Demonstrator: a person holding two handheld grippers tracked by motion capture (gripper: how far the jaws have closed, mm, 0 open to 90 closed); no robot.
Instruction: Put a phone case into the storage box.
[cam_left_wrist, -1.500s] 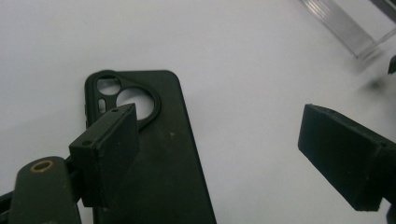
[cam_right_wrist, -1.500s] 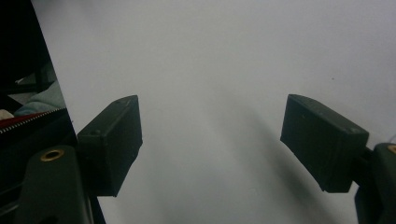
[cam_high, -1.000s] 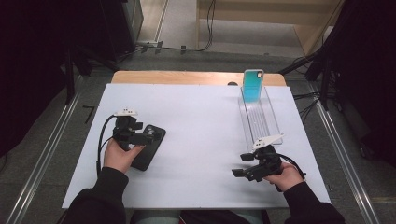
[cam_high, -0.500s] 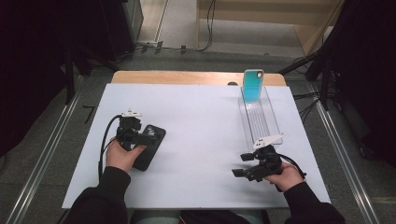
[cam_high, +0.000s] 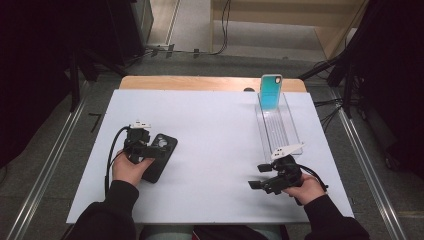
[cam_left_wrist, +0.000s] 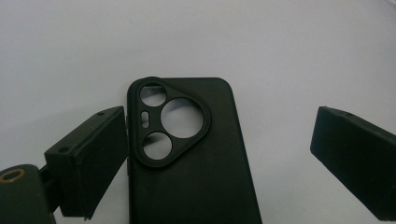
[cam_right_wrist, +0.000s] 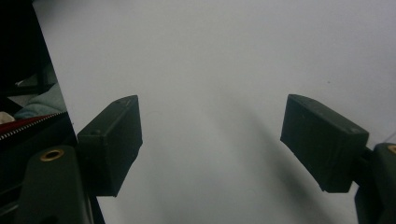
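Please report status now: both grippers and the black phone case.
Left gripper open, straddling black phone case lying flat. Right gripper open, holding nothing. Nothing in the way.

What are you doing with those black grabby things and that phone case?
A person holds a gripper in each hand at a white table. The left gripper is open, its jaws on either side of a black phone case that lies flat on the table; one jaw is close against its edge and the other is well apart from it. The right gripper is open too, near the table's front with nothing between its jaws. Farther back, a teal phone case stands upright at the far end of a clear rack.
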